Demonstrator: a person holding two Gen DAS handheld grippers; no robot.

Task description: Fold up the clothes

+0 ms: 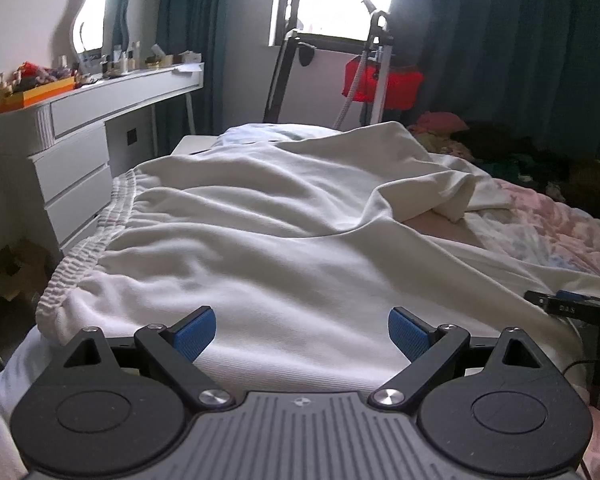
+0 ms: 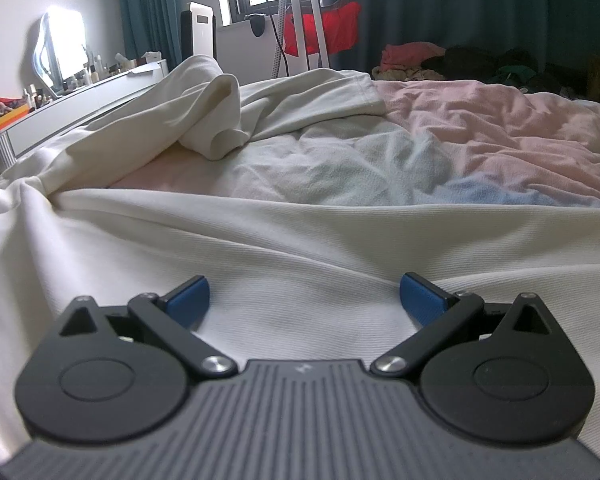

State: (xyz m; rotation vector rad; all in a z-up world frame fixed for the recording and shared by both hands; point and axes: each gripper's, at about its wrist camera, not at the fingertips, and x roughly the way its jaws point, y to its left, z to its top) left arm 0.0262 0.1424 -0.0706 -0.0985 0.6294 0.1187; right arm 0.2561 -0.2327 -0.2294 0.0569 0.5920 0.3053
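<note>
Two handheld grippers are shown low over a cream-white, soft knit garment with a gathered elastic waistband [image 1: 284,240], spread on a bed covered by a pink and pale-blue crumpled quilt [image 2: 500,132]. The left gripper [image 1: 302,334] is held with its blue-padded jaws spread wide and empty above the near cloth; the right gripper [image 2: 304,300] is likewise released, nothing being held between its pads. The ruched waistband [image 1: 96,236] is seen along the left edge of the garment, while a far portion is turned back on itself in a loose fold [image 2: 216,116]. The fabric is judged light, limp and prone to wrinkling. A hold is best taken at the thicker waistband or at a hem edge.
</note>
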